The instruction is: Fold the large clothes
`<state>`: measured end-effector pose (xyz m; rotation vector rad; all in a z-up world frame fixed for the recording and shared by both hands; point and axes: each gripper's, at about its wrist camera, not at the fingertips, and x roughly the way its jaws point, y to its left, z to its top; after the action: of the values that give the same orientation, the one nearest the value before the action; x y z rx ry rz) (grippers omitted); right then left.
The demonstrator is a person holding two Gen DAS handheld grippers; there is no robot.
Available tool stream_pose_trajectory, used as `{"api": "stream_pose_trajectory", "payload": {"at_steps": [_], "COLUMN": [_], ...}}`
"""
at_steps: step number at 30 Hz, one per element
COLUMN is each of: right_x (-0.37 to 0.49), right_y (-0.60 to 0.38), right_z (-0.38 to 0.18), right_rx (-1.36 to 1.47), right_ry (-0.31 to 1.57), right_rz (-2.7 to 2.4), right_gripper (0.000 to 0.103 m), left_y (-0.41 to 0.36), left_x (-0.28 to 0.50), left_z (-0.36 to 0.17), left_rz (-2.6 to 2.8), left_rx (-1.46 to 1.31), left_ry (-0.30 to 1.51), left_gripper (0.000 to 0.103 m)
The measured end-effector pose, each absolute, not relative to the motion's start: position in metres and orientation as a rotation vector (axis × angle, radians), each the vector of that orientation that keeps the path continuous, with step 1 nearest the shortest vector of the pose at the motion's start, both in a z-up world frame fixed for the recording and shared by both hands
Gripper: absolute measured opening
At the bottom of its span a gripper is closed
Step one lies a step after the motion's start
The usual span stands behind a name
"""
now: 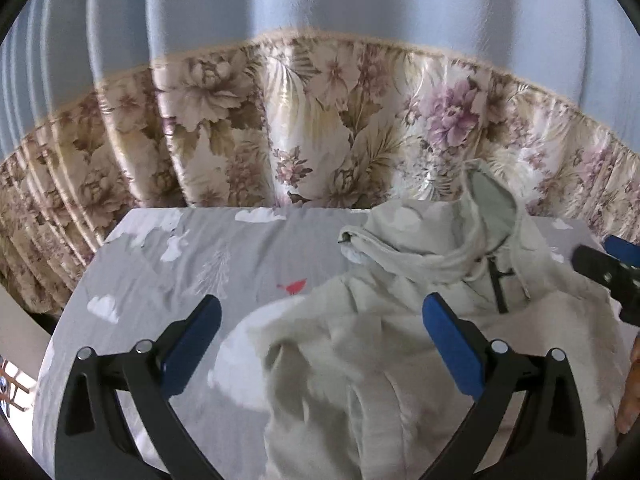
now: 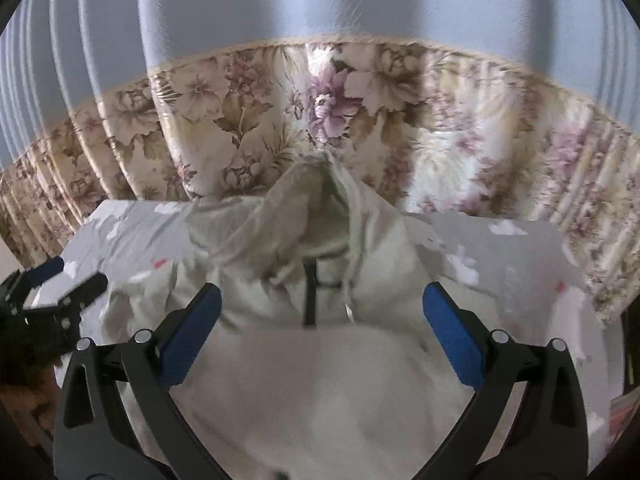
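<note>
A pale cream hooded sweatshirt (image 1: pixel 400 340) lies rumpled on a table, its hood (image 1: pixel 486 204) at the far edge and a short dark zipper (image 1: pixel 498 284) at the neck. It also shows in the right wrist view (image 2: pixel 320 380), hood (image 2: pixel 304 208) at the far edge. My left gripper (image 1: pixel 322 312) is open and empty above the sweatshirt's left part. My right gripper (image 2: pixel 322 304) is open and empty above its chest, just below the zipper (image 2: pixel 310 296). The right gripper also shows in the left wrist view (image 1: pixel 612 272), and the left gripper in the right wrist view (image 2: pixel 60 284).
The table wears a grey sheet (image 1: pixel 168 280) printed with white clouds and a red bird (image 1: pixel 294 286). A floral curtain (image 1: pixel 320 120) hangs close behind the table's far edge, with plain blue curtain (image 1: pixel 320 0) above. The table's left edge drops off near my left gripper.
</note>
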<state>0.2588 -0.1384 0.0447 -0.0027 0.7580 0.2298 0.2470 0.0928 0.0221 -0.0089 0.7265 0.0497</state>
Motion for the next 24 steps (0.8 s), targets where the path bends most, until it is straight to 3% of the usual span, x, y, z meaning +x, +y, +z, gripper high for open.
{"api": "stream_pose_trajectory", "payload": {"at_steps": [7, 9, 12, 13, 24], "right_x": [0.345, 0.361, 0.387, 0.39, 0.309], "right_y": [-0.1, -0.091, -0.079, -0.082, -0.158], "right_z": [0.02, 0.013, -0.007, -0.011, 0.073], "right_rx": [0.004, -0.01, -0.054, -0.008, 0.153], "right_ry": [0.815, 0.83, 0.916, 0.938, 0.673], "right_rz": [0.239, 0.24, 0.26, 0.298, 0.33], "right_gripper": [0.099, 0.092, 0.048, 0.014, 0.009], "left_y": [0.114, 0.114, 0.118, 0.119, 0.081], "left_x": [0.278, 0.282, 0.288, 0.289, 0.274], "left_z": [0.005, 0.002, 0.0, -0.001, 0.019], "left_rz": [-0.002, 0.002, 0.013, 0.018, -0.034], "left_rx": [-0.103, -0.088, -0.093, -0.097, -0.086], "left_ry": [0.778, 0.784, 0.789, 0.791, 0.787], "left_gripper": [0.101, 0.101, 0.101, 0.101, 0.101]}}
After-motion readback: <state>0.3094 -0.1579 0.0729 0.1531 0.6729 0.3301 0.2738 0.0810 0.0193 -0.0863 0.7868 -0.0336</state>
